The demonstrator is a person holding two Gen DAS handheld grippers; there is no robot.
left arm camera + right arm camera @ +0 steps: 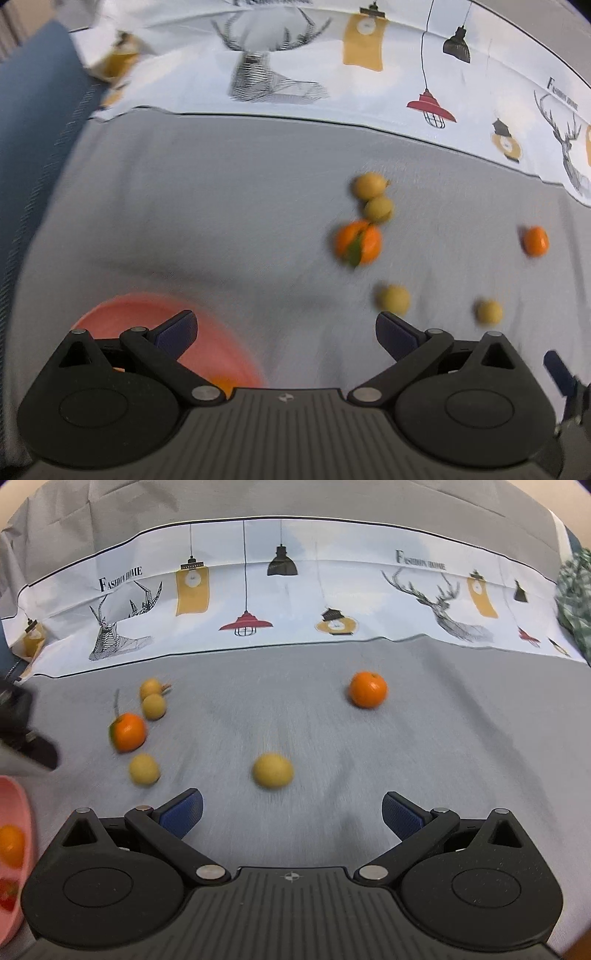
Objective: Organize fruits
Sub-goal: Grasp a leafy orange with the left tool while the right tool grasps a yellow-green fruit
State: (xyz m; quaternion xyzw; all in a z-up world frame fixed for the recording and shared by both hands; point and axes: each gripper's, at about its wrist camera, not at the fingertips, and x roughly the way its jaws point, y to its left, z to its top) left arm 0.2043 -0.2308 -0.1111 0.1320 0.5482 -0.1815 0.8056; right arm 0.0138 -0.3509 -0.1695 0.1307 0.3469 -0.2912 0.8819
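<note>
The surface (332, 775) is covered by a grey cloth, with a white printed band (295, 602) of lamps and deer heads across its far side, well beyond both sets of jaws.

A pink plate (207, 347) lies under and just behind the left jaw of the left gripper (286, 332); an orange fruit (221, 384) sits on it, mostly hidden by the linkage. In the right wrist view the same plate (14, 812) is at the far left edge, holding that orange fruit (11, 843) and something red, too blurred to name.

Both grippers are spread wide and hold nothing, touching no fruit.

Ahead of the right gripper (291, 812), between its jaws and just beyond them, lies a yellow fruit (272, 770). Farther out to the right is an orange (368, 688). To the left sit an orange with a leaf (128, 732), two small yellow fruits (153, 706) touching beyond it, and another yellow fruit (144, 769) nearer.

From the left gripper, that leafy orange (357, 242) lies ahead and right.
</note>
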